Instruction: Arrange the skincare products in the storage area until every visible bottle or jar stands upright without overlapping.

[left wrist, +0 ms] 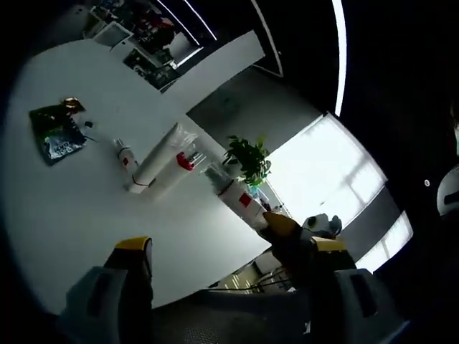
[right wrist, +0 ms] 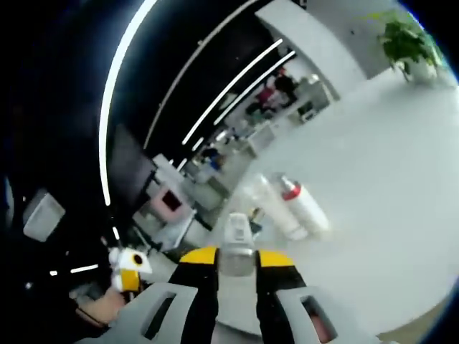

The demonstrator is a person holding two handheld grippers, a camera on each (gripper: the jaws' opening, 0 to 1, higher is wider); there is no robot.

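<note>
My left gripper [left wrist: 231, 247] is open with nothing between its jaws, held above the near edge of the white table [left wrist: 79, 208]. My right gripper [right wrist: 238, 259] is shut on a small bottle [right wrist: 237, 244] with a pale cap. In the left gripper view the right gripper [left wrist: 284, 229] comes in from the right, holding that bottle [left wrist: 235, 195], which has a red label, tilted over the table edge. On the table lie a long white tube [left wrist: 159, 163] with a red-capped item [left wrist: 185, 162] beside it and a small bottle [left wrist: 123, 153]. A white bottle with a red cap [right wrist: 303, 206] lies on its side.
A green packet [left wrist: 56, 133] lies at the far left of the table. A potted plant [left wrist: 248, 158] stands at the table's far edge, plant [right wrist: 407, 41]. Beyond are shelves, desks and bright ceiling strips.
</note>
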